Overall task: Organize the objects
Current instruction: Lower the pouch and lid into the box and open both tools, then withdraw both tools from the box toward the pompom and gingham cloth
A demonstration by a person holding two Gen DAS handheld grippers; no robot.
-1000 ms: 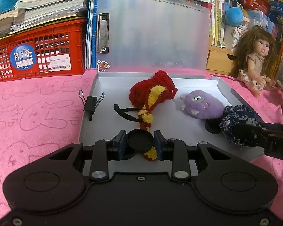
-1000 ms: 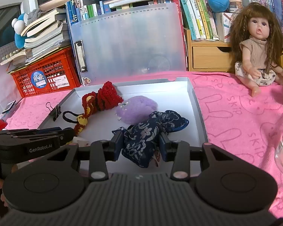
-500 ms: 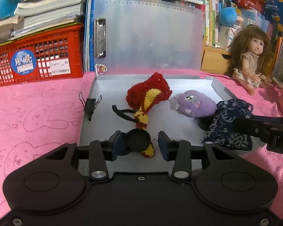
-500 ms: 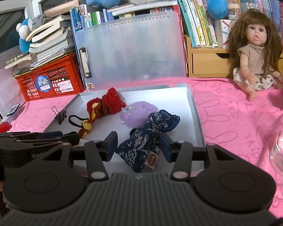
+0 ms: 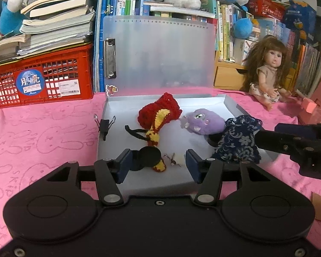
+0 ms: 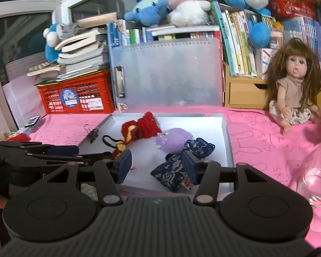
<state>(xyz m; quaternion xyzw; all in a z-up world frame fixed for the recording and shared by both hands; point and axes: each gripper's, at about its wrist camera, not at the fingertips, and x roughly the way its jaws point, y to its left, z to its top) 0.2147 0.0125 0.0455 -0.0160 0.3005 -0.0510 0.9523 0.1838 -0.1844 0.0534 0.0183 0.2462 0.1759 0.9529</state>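
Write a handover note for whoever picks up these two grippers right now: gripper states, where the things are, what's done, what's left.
Left gripper: open, holding nothing; black disc lies between its fingers in the box.
Right gripper: open, holding nothing; blue floral pouch lies in the box at its right finger.
Also in the box: red knit toy, purple plush.
Binder clip sits on the box's left edge.
Left: lid is up; doll and glass are outside.

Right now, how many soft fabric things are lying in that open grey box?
3. The red and yellow knitted piece lies toward the back middle, the purple plush to its right, and the dark blue floral pouch at the right front. Smaller ones may be hidden.
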